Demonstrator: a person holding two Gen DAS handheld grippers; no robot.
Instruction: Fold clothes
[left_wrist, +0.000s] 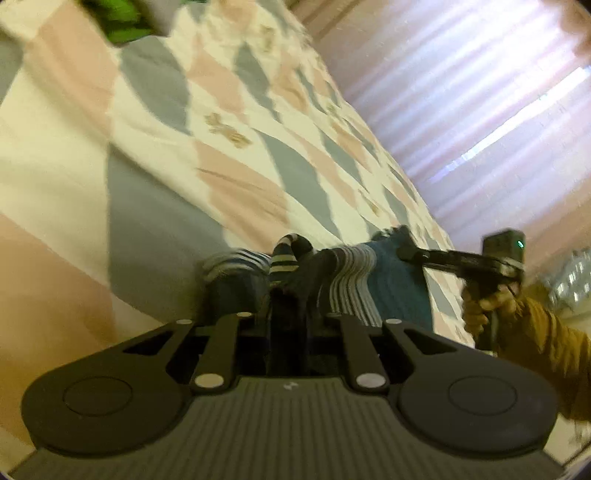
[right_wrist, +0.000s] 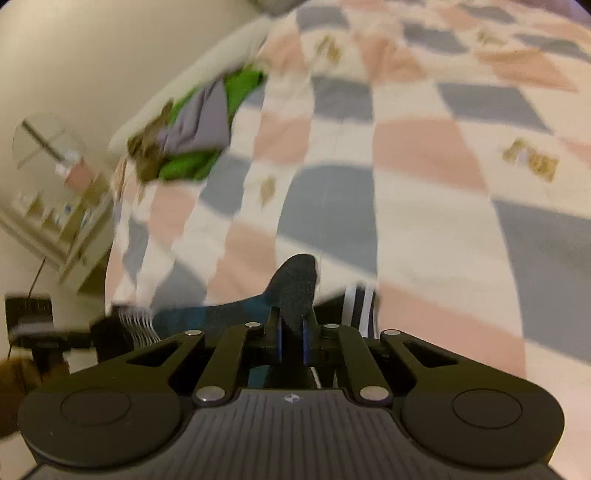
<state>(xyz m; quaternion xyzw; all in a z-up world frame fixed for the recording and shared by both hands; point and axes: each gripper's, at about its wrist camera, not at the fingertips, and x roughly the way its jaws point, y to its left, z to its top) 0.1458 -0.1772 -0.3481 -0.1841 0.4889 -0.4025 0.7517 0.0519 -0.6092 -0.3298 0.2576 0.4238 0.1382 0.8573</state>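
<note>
Both hand-held grippers—left (left_wrist: 286, 295), right (right_wrist: 293, 314)—clamp the striped garment (left_wrist: 351, 284); we should keep it taut—lowering evenly onto the bed (left_wrist: 155, 155).

checked quilt (right_wrist: 424, 155) on the bed — pale curtain (left_wrist: 461, 92) beyond

We see a bed (right_wrist: 424, 155) under a pink, grey and cream checked quilt, with green and grey clothes (right_wrist: 195, 122) heaped near its edge.
</note>
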